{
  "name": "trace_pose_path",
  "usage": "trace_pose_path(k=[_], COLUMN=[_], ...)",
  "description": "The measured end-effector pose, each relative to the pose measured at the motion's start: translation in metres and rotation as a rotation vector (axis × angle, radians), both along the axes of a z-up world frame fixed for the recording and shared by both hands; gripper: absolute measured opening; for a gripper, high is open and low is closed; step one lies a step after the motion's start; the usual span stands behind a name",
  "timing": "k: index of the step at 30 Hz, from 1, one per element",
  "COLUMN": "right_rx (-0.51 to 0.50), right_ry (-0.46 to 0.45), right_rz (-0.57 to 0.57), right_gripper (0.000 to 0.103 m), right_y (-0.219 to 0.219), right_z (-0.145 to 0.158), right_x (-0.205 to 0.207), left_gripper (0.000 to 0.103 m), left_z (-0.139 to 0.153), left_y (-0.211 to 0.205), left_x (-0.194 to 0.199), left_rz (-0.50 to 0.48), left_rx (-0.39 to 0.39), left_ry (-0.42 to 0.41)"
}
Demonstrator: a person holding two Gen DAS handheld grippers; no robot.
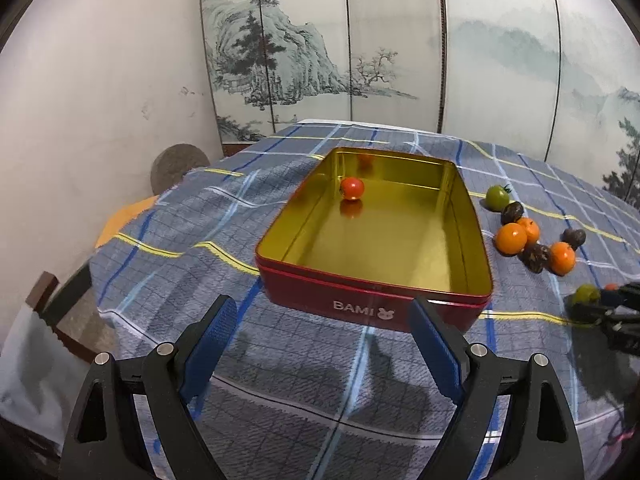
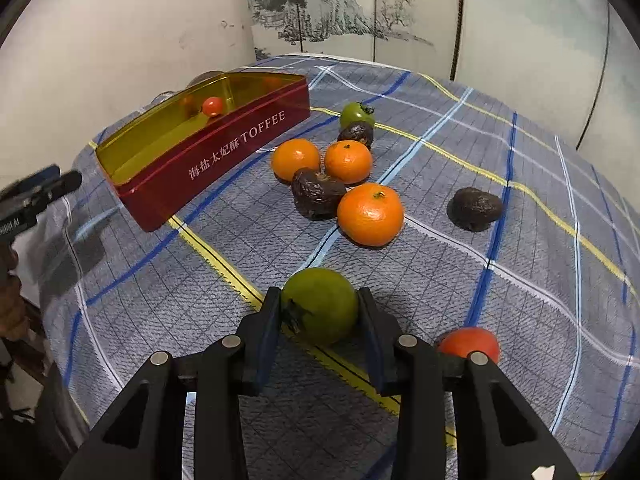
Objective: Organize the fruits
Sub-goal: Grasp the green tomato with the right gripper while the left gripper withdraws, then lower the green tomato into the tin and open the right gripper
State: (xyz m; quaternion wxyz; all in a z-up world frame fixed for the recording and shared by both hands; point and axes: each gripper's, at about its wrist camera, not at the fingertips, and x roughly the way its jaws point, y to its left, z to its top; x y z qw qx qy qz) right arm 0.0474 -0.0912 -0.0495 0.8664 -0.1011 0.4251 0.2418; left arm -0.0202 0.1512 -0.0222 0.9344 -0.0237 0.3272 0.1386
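Green tomato (image 2: 320, 306) pinched between right gripper (image 2: 320, 316) pads.

Right gripper (image 2: 320, 312) had both pads against a green tomato (image 2: 320, 304) resting on the checked tablecloth (image 2: 520, 280). A red tomato (image 2: 468, 342) lay just beside its right finger. Three mandarins (image 2: 370, 214) and dark wrinkled fruits (image 2: 474, 208) sat beyond. Red toffee tin (image 2: 224, 152) held one red tomato (image 2: 212, 106).
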Motion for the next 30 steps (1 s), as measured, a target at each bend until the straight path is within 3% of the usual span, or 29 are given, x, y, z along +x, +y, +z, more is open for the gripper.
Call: trace_pose_path(k=[6, 16, 30], right_rx=[0.108, 0.190, 0.100], right_ry=[-0.029, -0.063, 0.031], right_rz=[0.032, 0.179, 0.257], right_gripper=[0.034, 0.034, 0.035], right_y=[0.009, 0.086, 0.191], right_z=[0.036, 0.087, 0.060], right_x=[-0.008, 0.017, 0.073], left_gripper=[0.087, 0.088, 0.091], left_z=[0.006, 0.013, -0.001], left_y=[0.006, 0.017, 0.038], left_x=[-0.001, 0.001, 0.003], left_rz=[-0.004, -0.001, 0.021], left_rx=[0.004, -0.005, -0.004], left_ry=[-0.001, 0.029, 0.105])
